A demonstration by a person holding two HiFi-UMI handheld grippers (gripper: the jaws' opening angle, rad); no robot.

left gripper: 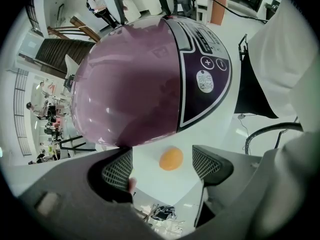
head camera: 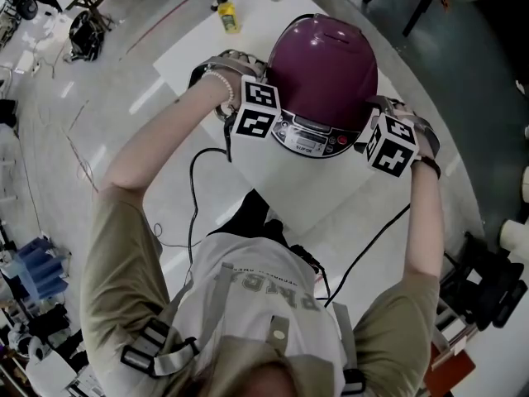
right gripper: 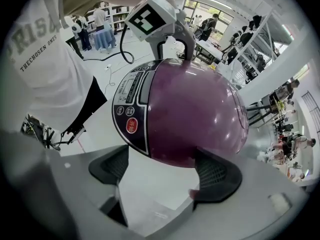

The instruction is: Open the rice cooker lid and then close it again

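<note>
A purple rice cooker (head camera: 324,73) stands on the white table (head camera: 289,184) with its lid down and its control panel (head camera: 310,139) facing me. My left gripper (head camera: 263,110) is at the cooker's left side and my right gripper (head camera: 382,135) at its right side, both close to the body. Seen from the left gripper (left gripper: 162,165), the jaws stand open just under the cooker (left gripper: 135,79) with nothing gripped. The right gripper (right gripper: 162,170) is open too, and the cooker (right gripper: 190,109) bulges over its pads.
A small orange round object (left gripper: 171,159) lies on the table beyond the left jaws. A yellow bottle (head camera: 227,16) stands at the table's far edge. A black cable (head camera: 194,188) trails off the near left side. Chairs and desks surround the table.
</note>
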